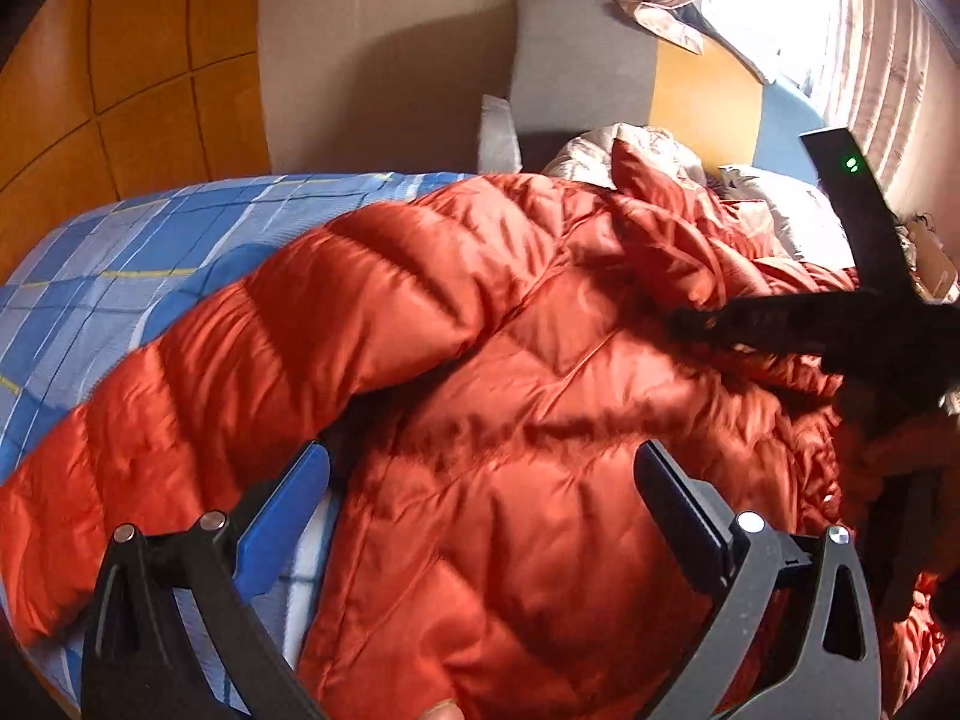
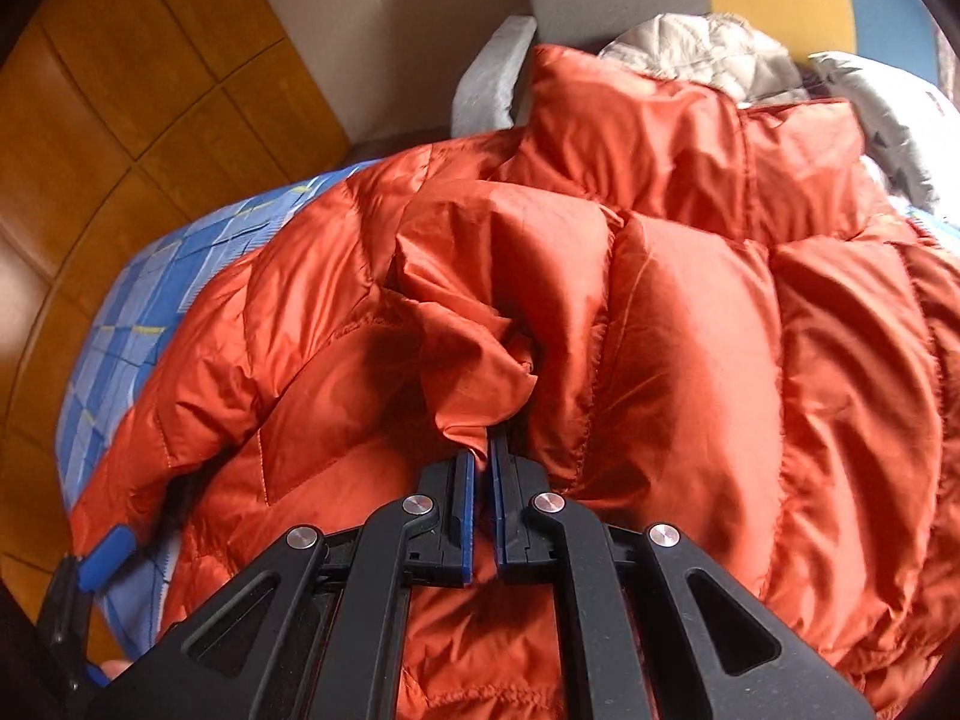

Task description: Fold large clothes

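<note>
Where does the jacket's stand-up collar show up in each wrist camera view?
Left wrist view: the orange jacket's collar pokes up at upper centre-right, near the pale garment.
Right wrist view: the collar stands broad across the upper centre.
Shared landmark: the blue checked bedsheet on the left of both.

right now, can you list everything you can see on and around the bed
puffer jacket: one, orange, spread across the bed, collar towards the headboard
bedsheet: one, blue checked, under the jacket, bare at the left
pale jacket: one, beige quilted, bunched behind the orange collar
pillow: one, light grey, at the right near the headboard
headboard: one, grey, yellow and blue panels, at the far end of the bed
wardrobe: one, brown wood panels, at the left beyond the bed
curtain: one, pinkish striped, at the bright window, top right
left tongs: one, black with blue pads, open over the jacket's lower part
right tongs: one, black with blue pads, shut on a pinch of the jacket's fabric
</note>
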A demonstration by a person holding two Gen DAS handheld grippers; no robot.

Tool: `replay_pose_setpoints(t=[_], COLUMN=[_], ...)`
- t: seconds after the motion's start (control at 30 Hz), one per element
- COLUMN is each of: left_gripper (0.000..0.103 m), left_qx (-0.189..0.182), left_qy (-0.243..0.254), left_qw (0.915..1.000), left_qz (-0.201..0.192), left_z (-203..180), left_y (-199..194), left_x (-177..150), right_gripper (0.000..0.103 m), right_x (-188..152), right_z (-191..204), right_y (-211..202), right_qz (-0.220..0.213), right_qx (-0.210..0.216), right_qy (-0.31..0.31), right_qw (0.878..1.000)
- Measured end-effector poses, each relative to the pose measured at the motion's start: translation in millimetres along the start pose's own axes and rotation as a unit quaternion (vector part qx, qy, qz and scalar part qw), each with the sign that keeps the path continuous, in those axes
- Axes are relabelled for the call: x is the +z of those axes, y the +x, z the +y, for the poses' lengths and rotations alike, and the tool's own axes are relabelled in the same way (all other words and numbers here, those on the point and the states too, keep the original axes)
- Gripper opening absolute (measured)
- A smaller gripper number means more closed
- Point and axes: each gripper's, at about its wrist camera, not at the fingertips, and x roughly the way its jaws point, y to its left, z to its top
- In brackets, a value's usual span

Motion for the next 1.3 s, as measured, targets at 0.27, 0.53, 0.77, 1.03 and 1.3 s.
replay_pose_setpoints(t=[0.27,0.53,0.77,1.03,1.3], left_gripper=[0.1,0.077,0.075,0.064,0.056], left_qx=[-0.028,-0.042,-0.058,-0.086,-0.094], left_qy=[0.019,0.023,0.036,0.035,0.0], left_qw=[0.9994,0.9984,0.9976,0.9955,0.995], left_qz=[0.01,0.03,0.007,0.018,0.034], left_z=[-34.3,-46.6,-55.7,-67.8,-69.7], left_y=[31.5,62.1,45.7,53.9,75.0], left_x=[32.0,39.6,33.1,44.4,53.2], right_gripper=[0.005,0.068,0.075,0.078,0.078], right_x=[5.9,11.4,11.5,5.9,-6.5], right_z=[-17.6,-28.6,-22.6,-47.9,-120.7], right_y=[9.6,9.0,4.6,-46.4,-94.8], right_qz=[0.027,0.037,0.034,-0.013,-0.073], right_qx=[0.056,0.158,0.182,0.173,0.074], right_qy=[0.019,0.037,0.036,0.05,0.095], right_qw=[0.998,0.986,0.982,0.984,0.99])
